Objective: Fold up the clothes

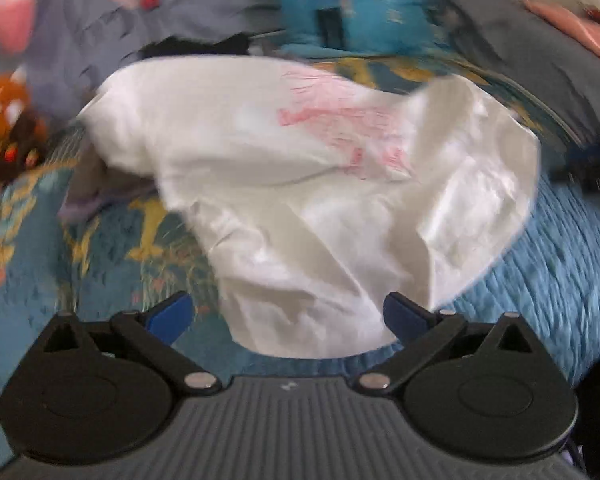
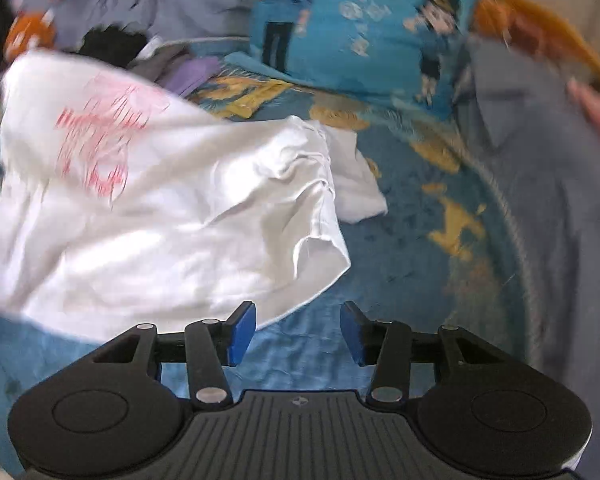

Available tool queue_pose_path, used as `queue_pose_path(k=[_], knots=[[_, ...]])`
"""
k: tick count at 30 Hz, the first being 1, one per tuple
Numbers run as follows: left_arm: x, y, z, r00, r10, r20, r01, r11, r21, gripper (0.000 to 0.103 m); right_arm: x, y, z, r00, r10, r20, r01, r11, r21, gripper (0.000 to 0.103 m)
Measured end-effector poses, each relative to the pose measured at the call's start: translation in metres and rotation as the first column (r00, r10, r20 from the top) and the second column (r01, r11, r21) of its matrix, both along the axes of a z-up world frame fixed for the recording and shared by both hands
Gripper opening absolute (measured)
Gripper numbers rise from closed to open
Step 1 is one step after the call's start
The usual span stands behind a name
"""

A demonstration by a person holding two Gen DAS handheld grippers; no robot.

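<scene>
A white T-shirt [image 1: 300,184] with a red print lies crumpled on a blue patterned bedspread [image 1: 100,248]. In the left wrist view my left gripper [image 1: 288,316] is open, its blue pads wide apart, with the shirt's near edge between them. In the right wrist view the same shirt [image 2: 148,208] lies to the left, and a sleeve points right. My right gripper [image 2: 298,334] is open and empty just past the shirt's near right corner, over bare bedspread [image 2: 420,240].
A blue cartoon pillow [image 2: 360,20] stands at the back. A grey blanket [image 2: 540,180] lies on the right. A grey plush [image 1: 100,20] and an orange toy [image 1: 8,116] lie at the back left. Dark and purple clothes [image 2: 180,68] lie behind the shirt.
</scene>
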State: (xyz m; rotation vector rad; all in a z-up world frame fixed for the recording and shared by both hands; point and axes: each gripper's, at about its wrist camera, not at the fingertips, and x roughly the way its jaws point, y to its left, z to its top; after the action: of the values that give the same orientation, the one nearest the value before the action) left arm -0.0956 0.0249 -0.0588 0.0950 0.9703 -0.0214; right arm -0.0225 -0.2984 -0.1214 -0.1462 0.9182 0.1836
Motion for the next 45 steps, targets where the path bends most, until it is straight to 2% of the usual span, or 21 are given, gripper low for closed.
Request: queue_pose_path(k=[4, 9, 11, 13, 15, 17, 19, 20, 21, 22, 23, 24, 25, 27, 29, 33, 35, 42, 45], knots=[[0.005, 0.023, -0.011, 0.994, 0.096, -0.050, -0.102, 0.986, -0.132, 0.102, 0.013, -0.012, -0.013, 0.994, -0.101, -0.049, 0.108, 0.979, 0.171, 0.047], [0.004, 0.044, -0.032, 0.980, 0.168, -0.105, -0.189, 0.951, -0.243, 0.102, 0.023, -0.021, -0.033, 0.977, -0.181, -0.110, 0.204, 0.943, 0.264, 0.047], [0.003, 0.054, -0.043, 0.972, 0.190, -0.136, -0.226, 0.908, -0.351, 0.102, 0.022, -0.024, -0.039, 0.974, -0.196, -0.113, 0.221, 0.928, 0.300, 0.047], [0.003, 0.061, -0.056, 0.964, 0.206, -0.170, -0.262, 0.854, -0.449, 0.102, 0.021, -0.027, -0.042, 0.971, -0.214, -0.109, 0.238, 0.911, 0.338, 0.047], [0.002, 0.065, -0.063, 0.956, 0.235, -0.174, -0.291, 0.816, -0.499, 0.101, 0.023, -0.029, -0.043, 0.968, -0.224, -0.110, 0.249, 0.899, 0.361, 0.047], [0.003, 0.067, -0.065, 0.951, 0.262, -0.161, -0.308, 0.794, -0.524, 0.100, 0.027, -0.030, -0.043, 0.965, -0.234, -0.116, 0.261, 0.889, 0.376, 0.043], [0.005, 0.069, -0.065, 0.943, 0.289, -0.166, -0.333, 0.777, -0.534, 0.096, 0.030, -0.027, -0.044, 0.965, -0.236, -0.115, 0.262, 0.891, 0.370, 0.027], [0.006, 0.070, -0.067, 0.940, 0.300, -0.165, -0.341, 0.771, -0.539, 0.092, 0.030, -0.027, -0.044, 0.965, -0.238, -0.112, 0.263, 0.893, 0.365, 0.022], [0.007, 0.071, -0.066, 0.936, 0.312, -0.164, -0.349, 0.759, -0.549, 0.082, 0.031, -0.026, -0.045, 0.964, -0.241, -0.109, 0.264, 0.895, 0.360, 0.010], [0.011, 0.073, -0.068, 0.932, 0.319, -0.172, -0.358, 0.746, -0.561, 0.063, 0.032, -0.025, -0.045, 0.964, -0.244, -0.107, 0.266, 0.896, 0.357, 0.003], [0.016, 0.075, -0.069, 0.928, 0.324, -0.182, -0.368, 0.732, -0.573, 0.048, 0.031, -0.025, -0.046, 0.962, -0.251, -0.112, 0.274, 0.890, 0.365, 0.003], [0.019, 0.077, -0.073, 0.921, 0.326, -0.214, -0.388, 0.708, -0.590, 0.016, 0.030, -0.025, -0.046, 0.959, -0.261, -0.112, 0.284, 0.886, 0.366, 0.003], [0.020, 0.077, -0.076, 0.914, 0.331, -0.233, -0.404, 0.694, -0.596, 0.008, 0.029, -0.024, -0.046, 0.958, -0.266, -0.108, 0.287, 0.886, 0.364, 0.003], [0.020, 0.078, -0.081, 0.903, 0.343, -0.260, -0.429, 0.674, -0.601, 0.006, 0.024, -0.024, -0.043, 0.956, -0.277, -0.099, 0.294, 0.882, 0.369, 0.002], [0.016, 0.073, -0.076, 0.907, 0.349, -0.237, -0.420, 0.697, -0.582, 0.005, 0.018, -0.024, -0.039, 0.953, -0.287, -0.094, 0.301, 0.875, 0.379, 0.002], [0.004, 0.068, -0.055, 0.916, 0.359, -0.178, -0.392, 0.706, -0.590, 0.004, -0.001, -0.027, -0.020, 0.954, -0.291, -0.070, 0.295, 0.868, 0.399, 0.002], [-0.004, 0.068, -0.039, 0.928, 0.347, -0.140, -0.356, 0.707, -0.612, 0.004, -0.012, -0.029, -0.008, 0.957, -0.284, -0.057, 0.282, 0.865, 0.415, 0.002], [-0.034, 0.071, 0.036, 0.956, 0.294, 0.013, -0.219, 0.739, -0.637, 0.004, -0.061, -0.032, 0.048, 0.970, -0.243, -0.006, 0.218, 0.858, 0.465, 0.002], [-0.058, 0.078, 0.065, 0.962, 0.269, 0.048, -0.183, 0.764, -0.619, 0.004, -0.090, -0.034, 0.073, 0.974, -0.225, 0.011, 0.190, 0.850, 0.492, 0.002]])
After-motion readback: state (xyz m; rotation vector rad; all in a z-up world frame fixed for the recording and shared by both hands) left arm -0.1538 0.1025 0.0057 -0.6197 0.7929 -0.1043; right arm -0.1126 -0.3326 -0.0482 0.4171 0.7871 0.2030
